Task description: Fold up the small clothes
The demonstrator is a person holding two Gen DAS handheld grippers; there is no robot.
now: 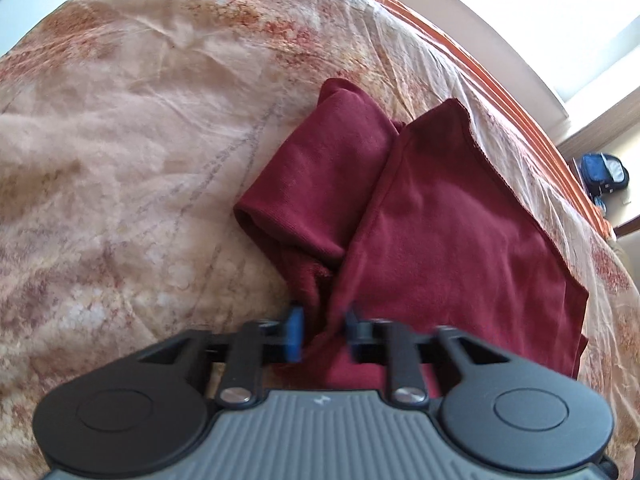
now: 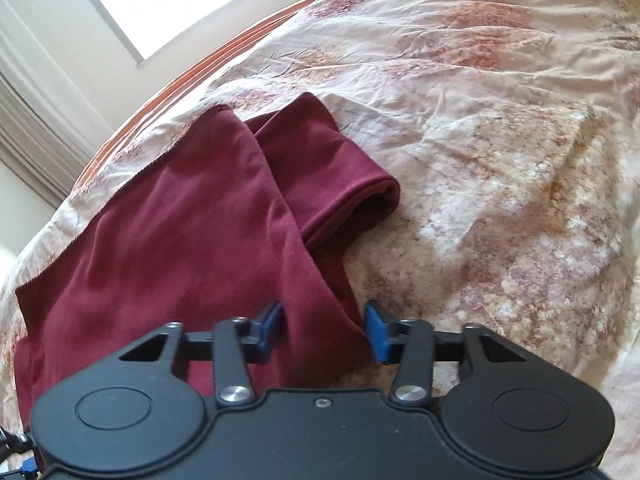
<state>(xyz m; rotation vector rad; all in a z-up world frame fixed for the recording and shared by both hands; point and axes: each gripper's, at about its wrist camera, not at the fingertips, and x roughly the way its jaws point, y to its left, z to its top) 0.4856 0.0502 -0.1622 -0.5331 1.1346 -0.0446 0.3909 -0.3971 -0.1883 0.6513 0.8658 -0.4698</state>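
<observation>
Both hand-held grippers sit at the near end of a maroon garment (image 1: 440, 216) spread on a bed. Left gripper (image 1: 323, 330): its blue pads (image 1: 295, 332) have drawn nearly together, pinching a gathered ridge of the fabric between them. Right gripper (image 2: 325, 326): its jaws stand partly apart astride a fold of the same cloth, and whether the pads (image 2: 376, 330) actually press on it I cannot tell.

The garment lies near the bed's far side, its raw hem running close along the orange border (image 1: 516, 92), with one short sleeve (image 2: 340, 184) folded out toward the open bedsheet (image 2: 500, 140).

It looks like thin, soft knit — light, limp, with no stiffness to hold a shape, so it should drape and bunch wherever it is lifted. Hems and corners seem the sounder places to hold; a pinch mid-panel would likely drag up a single layer only.

Room for folding lies on the broad sheet beside the sleeve — the bordered bed edge leaves little margin there.
</observation>
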